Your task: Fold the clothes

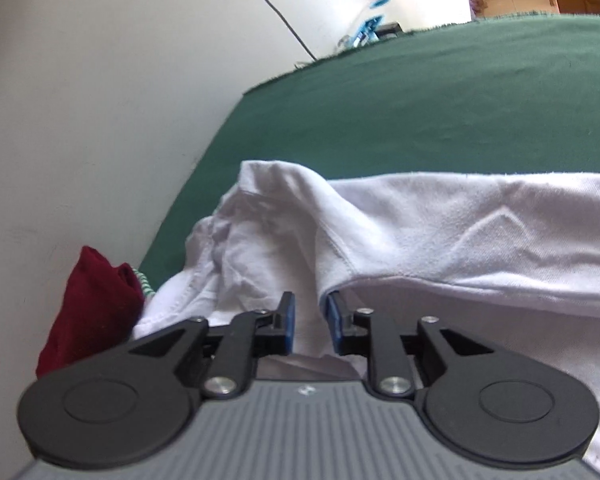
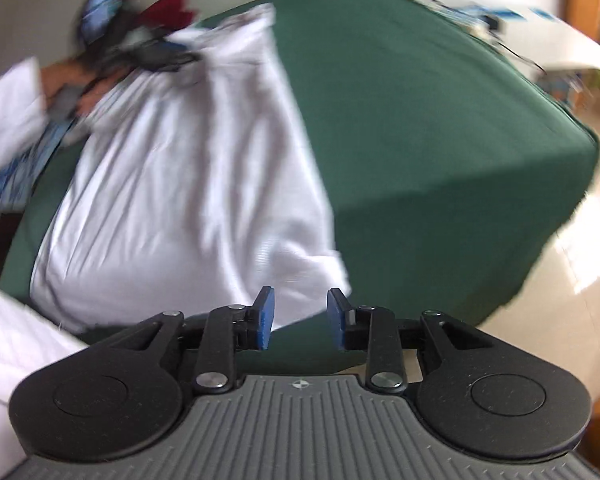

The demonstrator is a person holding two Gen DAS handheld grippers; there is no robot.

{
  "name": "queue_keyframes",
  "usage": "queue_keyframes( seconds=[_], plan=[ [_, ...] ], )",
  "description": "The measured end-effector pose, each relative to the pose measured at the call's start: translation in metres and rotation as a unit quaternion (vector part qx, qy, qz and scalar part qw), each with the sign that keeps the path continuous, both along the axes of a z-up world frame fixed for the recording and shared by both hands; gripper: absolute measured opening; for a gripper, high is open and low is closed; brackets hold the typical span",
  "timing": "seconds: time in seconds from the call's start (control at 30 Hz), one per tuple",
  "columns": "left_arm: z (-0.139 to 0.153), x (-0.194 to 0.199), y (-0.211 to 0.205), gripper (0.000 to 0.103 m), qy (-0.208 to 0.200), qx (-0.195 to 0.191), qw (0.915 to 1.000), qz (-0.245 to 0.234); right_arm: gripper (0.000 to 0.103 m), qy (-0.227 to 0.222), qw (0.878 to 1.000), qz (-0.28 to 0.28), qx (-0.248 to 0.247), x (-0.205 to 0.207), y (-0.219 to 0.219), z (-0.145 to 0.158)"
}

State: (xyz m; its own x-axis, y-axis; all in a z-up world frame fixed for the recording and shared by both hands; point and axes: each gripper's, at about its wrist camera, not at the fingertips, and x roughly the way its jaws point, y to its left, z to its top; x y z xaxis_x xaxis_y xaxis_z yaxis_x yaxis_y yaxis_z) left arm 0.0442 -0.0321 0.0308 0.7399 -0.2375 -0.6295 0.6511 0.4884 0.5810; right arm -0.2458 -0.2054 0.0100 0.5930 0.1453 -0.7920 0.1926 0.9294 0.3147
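Note:
A white garment (image 1: 440,232) lies folded lengthwise on the green-covered table (image 1: 420,112). My left gripper (image 1: 310,308) hovers over its rumpled end, jaws a little apart; a folded edge of the cloth runs up beside the right pad, and nothing is pinched. In the right wrist view the same garment (image 2: 188,184) stretches away as a long white band. My right gripper (image 2: 300,304) stands open just off its near corner, above the green cover (image 2: 420,140), with nothing between the pads. The other gripper (image 2: 140,48) shows blurred at the far end, held by a hand.
A dark red cloth (image 1: 92,312) sits by the wall (image 1: 100,80) at the table's left edge. A cable (image 1: 276,12) hangs down the wall. White boxes (image 1: 420,0) stand beyond the far edge. The table's corner drops to pale floor (image 2: 580,260). A white sleeve (image 2: 16,344) is near.

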Motion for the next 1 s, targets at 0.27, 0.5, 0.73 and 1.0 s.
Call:
queue_keyframes(
  seconds=[0.27, 0.5, 0.73, 1.0],
  plan=[
    [0.017, -0.022, -0.003, 0.048, -0.002, -0.023, 0.9994, -0.026, 0.01, 0.0, 0.971, -0.129, 0.2, 0.012, -0.038, -0.058],
    [-0.012, -0.017, 0.006, 0.052, 0.035, -0.018, 0.9992, 0.012, 0.0, 0.035, 0.982, -0.115, 0.146, -0.016, -0.021, -0.057],
    [-0.021, -0.017, 0.029, 0.052, 0.069, -0.061, 0.9935, 0.067, 0.01, 0.03, 0.983, -0.03, -0.18, 0.004, 0.029, -0.009],
    [-0.032, -0.008, 0.018, 0.05, 0.038, -0.09, 0.9882, 0.118, 0.029, -0.085, 0.97, 0.129, -0.186, 0.119, 0.081, 0.041]
  ],
)
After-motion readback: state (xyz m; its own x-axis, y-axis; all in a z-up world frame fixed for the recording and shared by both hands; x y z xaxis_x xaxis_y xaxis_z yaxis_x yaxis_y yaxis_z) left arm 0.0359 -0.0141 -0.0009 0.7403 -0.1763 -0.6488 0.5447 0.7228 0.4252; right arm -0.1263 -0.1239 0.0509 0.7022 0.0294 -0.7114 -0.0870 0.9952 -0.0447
